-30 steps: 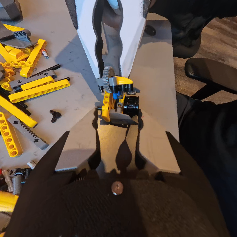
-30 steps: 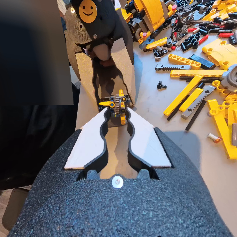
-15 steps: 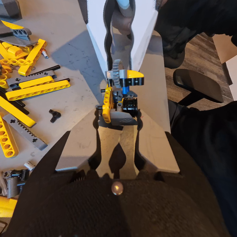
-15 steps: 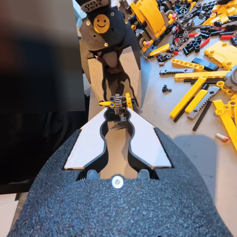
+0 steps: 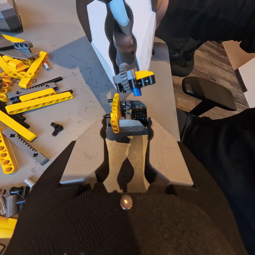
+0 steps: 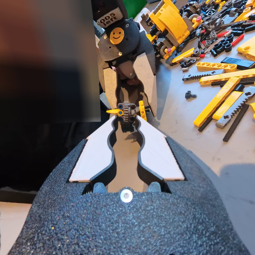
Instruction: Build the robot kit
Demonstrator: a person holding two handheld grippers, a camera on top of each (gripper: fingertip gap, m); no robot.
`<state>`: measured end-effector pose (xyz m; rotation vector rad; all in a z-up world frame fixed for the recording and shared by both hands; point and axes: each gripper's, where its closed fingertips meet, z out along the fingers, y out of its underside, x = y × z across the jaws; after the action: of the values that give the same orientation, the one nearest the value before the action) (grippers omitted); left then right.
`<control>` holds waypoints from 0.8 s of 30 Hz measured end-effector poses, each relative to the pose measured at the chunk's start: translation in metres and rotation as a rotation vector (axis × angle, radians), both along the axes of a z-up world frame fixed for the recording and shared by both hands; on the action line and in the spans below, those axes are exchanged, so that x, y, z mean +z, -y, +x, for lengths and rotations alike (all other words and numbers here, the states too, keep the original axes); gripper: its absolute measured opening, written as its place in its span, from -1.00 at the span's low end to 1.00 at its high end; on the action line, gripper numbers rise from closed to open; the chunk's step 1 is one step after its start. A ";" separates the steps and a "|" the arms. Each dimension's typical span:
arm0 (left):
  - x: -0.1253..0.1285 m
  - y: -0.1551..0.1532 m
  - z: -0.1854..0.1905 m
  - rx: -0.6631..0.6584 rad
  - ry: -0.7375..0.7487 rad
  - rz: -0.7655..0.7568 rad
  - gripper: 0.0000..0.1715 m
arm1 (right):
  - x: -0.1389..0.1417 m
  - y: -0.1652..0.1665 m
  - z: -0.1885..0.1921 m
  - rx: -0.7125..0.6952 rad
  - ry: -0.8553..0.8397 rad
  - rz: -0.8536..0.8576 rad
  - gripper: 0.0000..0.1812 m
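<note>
In the left wrist view my left gripper is shut on a small block assembly of a yellow holed beam, grey panel and black wheel hub, held at the grey table's right edge. My right gripper, with white fingers, comes in from above, shut on a gear piece with a grey gear, yellow curved cap and blue pin. A small gap separates the two pieces. In the right wrist view the right gripper holds the gear piece, facing the left gripper.
Loose yellow beams, a grey toothed rack and a black connector lie to the left. A large pile of parts and a partly built yellow model sit farther back. A black chair stands past the table edge. There is about 4 cm between the tips of the two grippers. It is some 6 cm from my left tips to the black connector. Look for it in the right wrist view too.
The gear piece was joined to the block assembly; it has come off. The right gripper has drawn up and away with it, leaving a gap. The left gripper has kept its hold.
</note>
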<state>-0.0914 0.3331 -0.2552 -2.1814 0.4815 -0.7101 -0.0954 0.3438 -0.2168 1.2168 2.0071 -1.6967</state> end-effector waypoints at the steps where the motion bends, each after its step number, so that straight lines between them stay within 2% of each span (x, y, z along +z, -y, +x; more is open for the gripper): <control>1: 0.000 0.000 0.000 0.000 -0.002 -0.001 -0.33 | -0.002 0.000 0.000 0.006 -0.001 0.009 -0.74; 11: -0.001 0.000 0.000 -0.002 0.012 -0.013 -0.33 | -0.021 -0.002 -0.001 0.029 -0.020 0.166 -0.74; 24: -0.001 0.001 0.001 -0.007 0.017 -0.018 -0.33 | -0.025 -0.004 -0.002 0.055 -0.064 0.352 -0.74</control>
<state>-0.0907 0.3323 -0.2561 -2.1895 0.4764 -0.7384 -0.0976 0.3478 -0.2422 1.2074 2.4294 -1.4129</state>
